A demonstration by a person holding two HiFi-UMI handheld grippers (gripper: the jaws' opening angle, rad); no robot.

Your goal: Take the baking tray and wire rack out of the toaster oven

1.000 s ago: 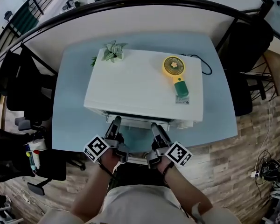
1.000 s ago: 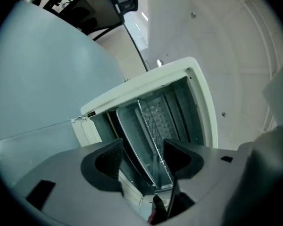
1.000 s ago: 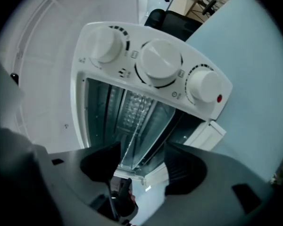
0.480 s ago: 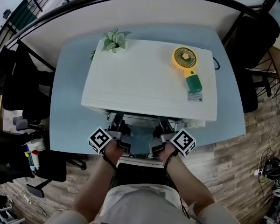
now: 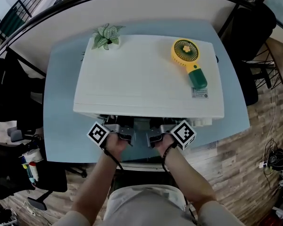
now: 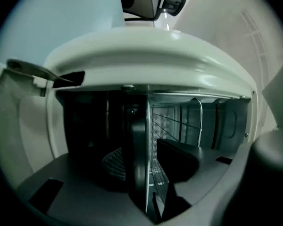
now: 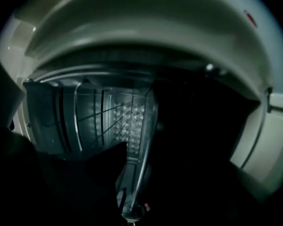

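Evidently nothing had left the toaster oven [image 5: 146, 79]: my left claw [image 6: 153, 168] had just closed on the baking tray [image 6: 142, 140], my right claw [image 7: 132, 182] narrowing round it, wire rack [image 6: 172, 124] inside.

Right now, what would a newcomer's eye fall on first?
A white toaster oven fills the blue table, a yellow handheld fan and a potted plant on its top. At its open front the left claw and right claw have just been closing, each with the rim of the baking tray between its jaws.
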